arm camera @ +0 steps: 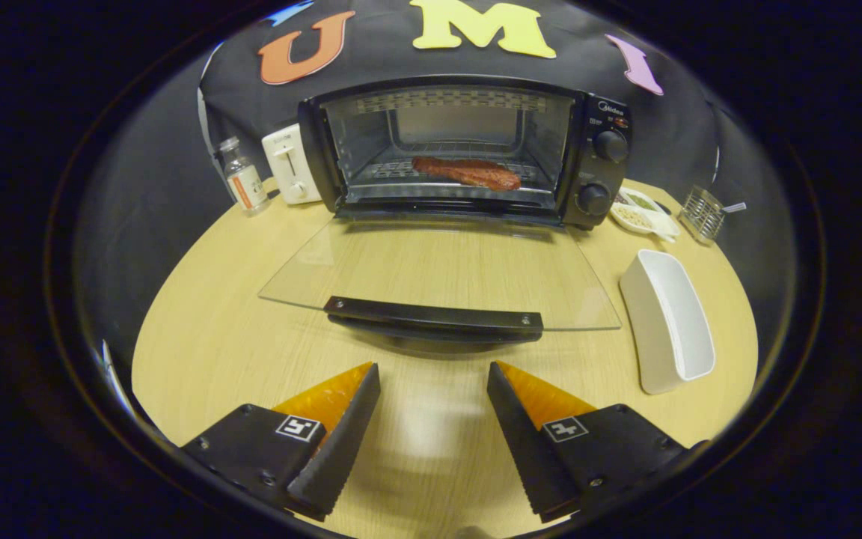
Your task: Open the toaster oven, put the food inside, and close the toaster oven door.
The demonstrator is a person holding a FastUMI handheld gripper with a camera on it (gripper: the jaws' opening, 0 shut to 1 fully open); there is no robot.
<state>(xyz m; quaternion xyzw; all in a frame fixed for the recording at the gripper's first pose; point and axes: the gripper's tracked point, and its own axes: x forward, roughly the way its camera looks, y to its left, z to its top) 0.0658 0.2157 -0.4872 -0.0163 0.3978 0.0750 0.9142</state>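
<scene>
With the meat (467, 172) already on the rack and the gripper (433, 383) open and empty, the risk is its fingers slipping off the door handle (433, 317) at 12 o'clock, dropping the glass door (438, 269)

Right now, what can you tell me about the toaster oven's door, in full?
The toaster oven door is a clear glass panel, swung fully down and lying about level over the wooden table, hinged at the oven's lower front edge. A dark bar handle, fixed by a screw at each end, runs along its free edge. Nothing rests on it. The tongs hang open just short of the handle, not touching it. A white dish stands beside it.
</scene>
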